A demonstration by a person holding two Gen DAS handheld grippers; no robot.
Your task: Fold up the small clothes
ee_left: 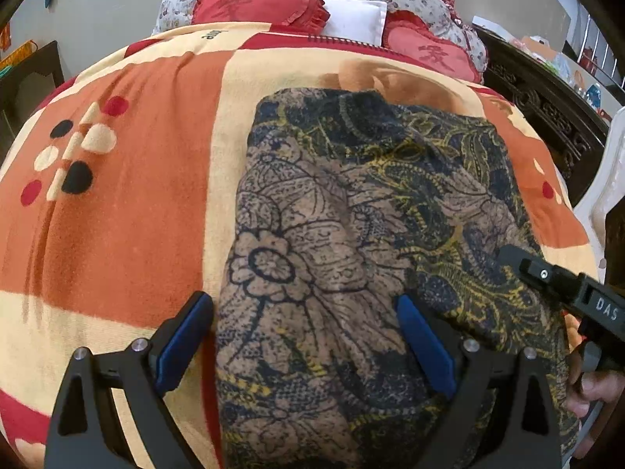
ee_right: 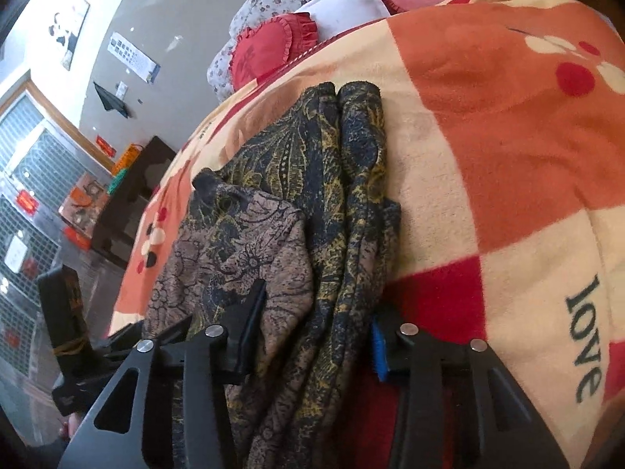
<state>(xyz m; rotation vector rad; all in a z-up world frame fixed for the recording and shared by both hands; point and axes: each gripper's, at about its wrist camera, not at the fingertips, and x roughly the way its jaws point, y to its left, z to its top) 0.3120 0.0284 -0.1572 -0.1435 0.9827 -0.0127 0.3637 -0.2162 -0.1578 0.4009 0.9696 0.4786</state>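
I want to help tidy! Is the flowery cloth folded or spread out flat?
Folded, but loosely: the flowery cloth lies doubled over itself in layers on the blanket, with bunched ridges.

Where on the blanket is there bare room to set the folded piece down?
Bare blanket lies left of the patterned garment, a wide orange and cream stretch. In the right wrist view more bare blanket runs right of the garment, by the word love. Crowded: the head end, with red heart cushions and a white pillow, and the garment's near edge, where the left gripper and right gripper work.
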